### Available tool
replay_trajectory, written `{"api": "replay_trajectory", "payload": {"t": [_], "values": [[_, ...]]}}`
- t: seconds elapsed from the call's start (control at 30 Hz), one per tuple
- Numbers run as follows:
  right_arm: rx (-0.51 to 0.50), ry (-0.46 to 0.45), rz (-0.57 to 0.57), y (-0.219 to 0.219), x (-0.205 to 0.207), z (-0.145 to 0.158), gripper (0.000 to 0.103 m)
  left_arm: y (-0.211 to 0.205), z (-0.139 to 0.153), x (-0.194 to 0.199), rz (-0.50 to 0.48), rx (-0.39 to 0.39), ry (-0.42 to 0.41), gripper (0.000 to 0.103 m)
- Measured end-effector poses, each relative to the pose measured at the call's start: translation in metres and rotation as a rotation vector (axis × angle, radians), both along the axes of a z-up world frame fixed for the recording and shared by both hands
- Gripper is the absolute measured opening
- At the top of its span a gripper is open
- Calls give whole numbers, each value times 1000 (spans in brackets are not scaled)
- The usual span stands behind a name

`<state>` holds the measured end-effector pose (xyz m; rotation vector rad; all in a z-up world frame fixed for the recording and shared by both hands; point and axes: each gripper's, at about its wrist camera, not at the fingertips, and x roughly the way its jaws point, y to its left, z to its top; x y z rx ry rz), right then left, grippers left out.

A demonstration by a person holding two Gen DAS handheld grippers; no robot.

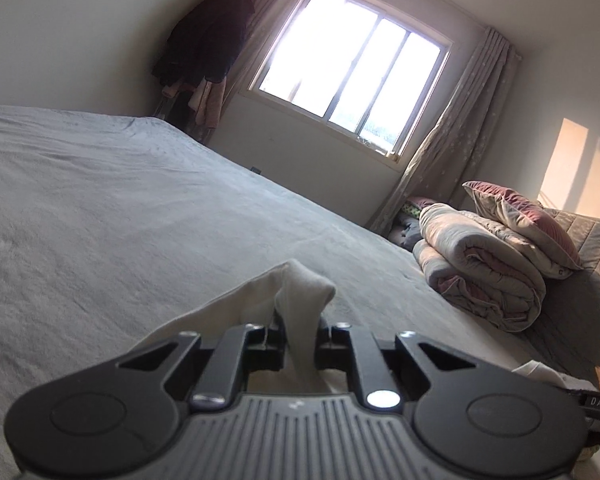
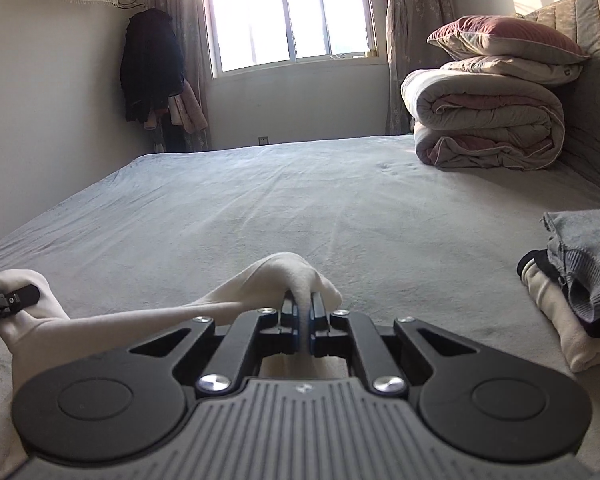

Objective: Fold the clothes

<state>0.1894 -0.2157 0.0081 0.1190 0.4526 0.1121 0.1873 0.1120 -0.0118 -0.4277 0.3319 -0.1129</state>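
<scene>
While both black tongs, the left gripper (image 1: pixel 299 334) and right gripper (image 2: pixel 301 322), pinch the soft cream-white cloth (image 2: pixel 236 300) stretched between them above the grey bed sheet (image 2: pixel 284 208), it could slip. Pulling too hard might tug a corner free, and it would flop down crooked.

Left gripper (image 1: pixel 299 336) pinching cream garment (image 1: pixel 300 300) above grey bed (image 1: pixel 120 208), rolled duvet (image 1: pixel 476 264) beyond

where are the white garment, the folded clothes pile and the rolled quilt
white garment (image 2: pixel 236 300), right wrist view, stretched edge between both claws
folded clothes pile (image 2: pixel 580 284), right wrist view, grey knit
rolled quilt (image 2: pixel 484 120), right wrist view, front roll
</scene>
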Motion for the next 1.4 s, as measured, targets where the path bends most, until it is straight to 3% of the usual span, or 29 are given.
{"api": "replay_trajectory", "payload": {"t": [0.13,0.23,0.33,0.43,0.5,0.53,0.57,1.0,1.27,1.4], "values": [[1,38,-2,2,6,-9,9,-6,-2,6,-3,50,54,14],[9,56,-5,2,5,-12,10,-4,1,7,-10,34,87,16],[17,75,-7,0,4,-10,14,-6,4,8,-19,37,127,27],[27,91,-9,-2,-1,-5,16,-9,8,2,-19,64,151,47],[42,94,-7,-5,-6,0,43,-9,11,-3,-18,76,169,54],[53,81,-8,-6,-11,2,64,-9,14,-6,-17,77,176,59],[62,69,-6,-8,-16,5,67,-8,16,-9,-15,78,183,61],[75,115,16,-12,-75,14,67,-7,14,-67,-90,55,302,75],[77,169,-25,-15,-107,7,71,-4,6,-95,-103,37,374,97],[76,210,-44,-18,-118,3,73,-2,4,-108,-123,38,402,99]]}}
